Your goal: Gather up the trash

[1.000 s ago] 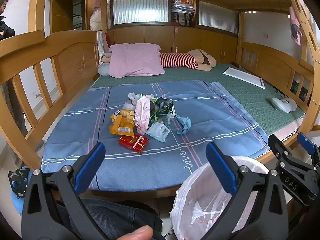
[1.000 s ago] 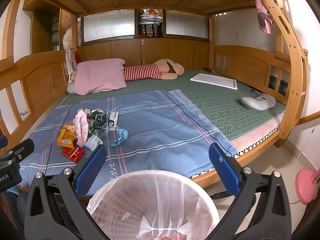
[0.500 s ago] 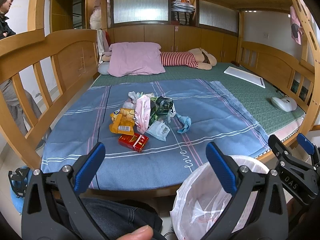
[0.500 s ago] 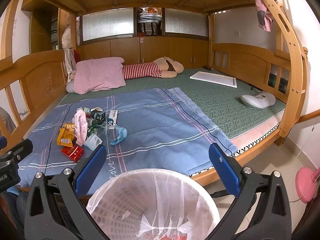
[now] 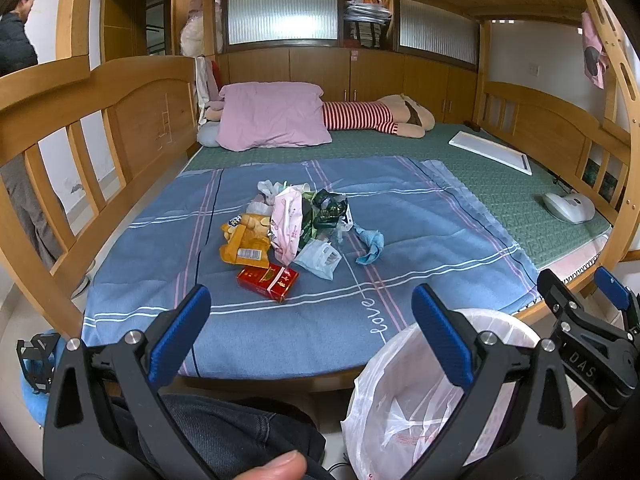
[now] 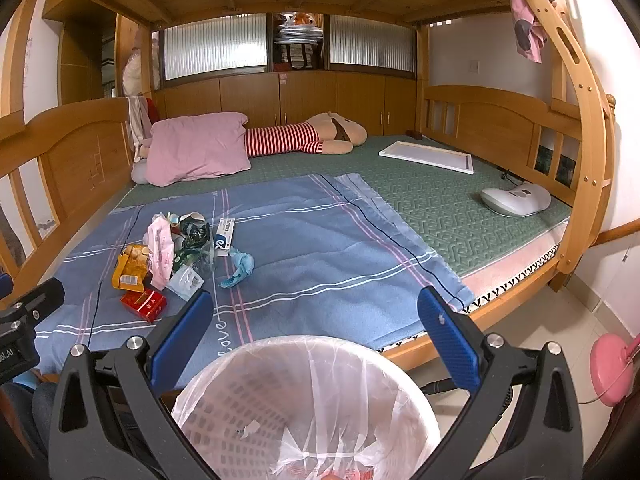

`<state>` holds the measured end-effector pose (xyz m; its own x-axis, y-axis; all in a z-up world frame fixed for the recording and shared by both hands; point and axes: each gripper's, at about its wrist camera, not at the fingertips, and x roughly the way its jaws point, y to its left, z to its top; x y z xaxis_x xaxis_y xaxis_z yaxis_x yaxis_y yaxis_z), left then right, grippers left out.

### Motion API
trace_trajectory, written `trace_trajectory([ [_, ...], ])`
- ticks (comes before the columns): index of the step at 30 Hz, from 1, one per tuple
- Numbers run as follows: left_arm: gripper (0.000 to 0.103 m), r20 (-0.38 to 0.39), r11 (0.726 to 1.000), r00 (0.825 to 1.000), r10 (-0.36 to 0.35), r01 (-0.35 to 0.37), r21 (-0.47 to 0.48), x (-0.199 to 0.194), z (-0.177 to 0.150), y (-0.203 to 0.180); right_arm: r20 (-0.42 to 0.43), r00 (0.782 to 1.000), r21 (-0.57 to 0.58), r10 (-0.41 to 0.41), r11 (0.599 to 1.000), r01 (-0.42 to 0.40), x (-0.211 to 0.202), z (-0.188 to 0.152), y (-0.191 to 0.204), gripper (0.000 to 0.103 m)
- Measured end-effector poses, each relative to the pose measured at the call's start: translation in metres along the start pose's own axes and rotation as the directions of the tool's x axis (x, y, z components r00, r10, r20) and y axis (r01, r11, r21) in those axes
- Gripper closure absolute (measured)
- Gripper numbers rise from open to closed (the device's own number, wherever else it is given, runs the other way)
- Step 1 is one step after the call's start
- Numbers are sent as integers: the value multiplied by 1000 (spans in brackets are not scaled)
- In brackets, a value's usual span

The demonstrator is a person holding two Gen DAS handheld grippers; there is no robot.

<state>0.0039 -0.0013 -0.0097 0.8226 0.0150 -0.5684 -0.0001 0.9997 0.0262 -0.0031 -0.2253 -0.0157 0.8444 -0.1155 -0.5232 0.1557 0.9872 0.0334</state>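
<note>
Trash collection: barely begun, by the look of it.
Trash pile on blue sheet of bed, untouched: red pack, orange wrapper, pink packet, blue wad. Lined bin on the floor at the bed's near edge, almost empty. Left gripper and right gripper: fingers spread wide, nothing held, both well short of pile.

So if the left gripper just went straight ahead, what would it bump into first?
Probably the red box at the near edge of the trash pile. The left gripper is open and points about there, though depth is unclear.
</note>
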Motion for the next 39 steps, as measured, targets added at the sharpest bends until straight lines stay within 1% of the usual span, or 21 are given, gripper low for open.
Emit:
trace_trajectory([
  [4,3,-19,1000,1000,-8,9,4,4,-2,-1,-3,1000,-1,-3,1000,3,1,-1,0,3],
  [5,3,-33,1000,999,-23,23,3,6,-2,-1,-5,1000,-1,-4,1000,4,2,-2,0,3],
  [6,3,-64,999,997,-54,54,-4,11,-4,-1,-6,1000,-1,-5,1000,5,2,-2,0,3],
  [8,3,-106,996,990,-88,86,-20,19,-8,-2,-8,1000,-2,-10,1000,10,3,-3,-1,3],
  [9,3,-122,996,988,-94,91,-24,22,-10,-3,-11,1000,-2,-12,1000,12,4,-4,0,3],
  [13,3,-150,998,987,-65,65,-4,31,-14,-7,-24,1000,1,-15,1000,15,8,-5,-2,3],
  [29,3,-151,999,988,-36,34,-18,42,-9,5,-61,998,-26,-21,999,19,21,-9,8,3],
  [39,3,-147,999,989,-33,31,-17,39,-9,5,-59,998,-24,-20,1000,19,20,-8,10,3],
])
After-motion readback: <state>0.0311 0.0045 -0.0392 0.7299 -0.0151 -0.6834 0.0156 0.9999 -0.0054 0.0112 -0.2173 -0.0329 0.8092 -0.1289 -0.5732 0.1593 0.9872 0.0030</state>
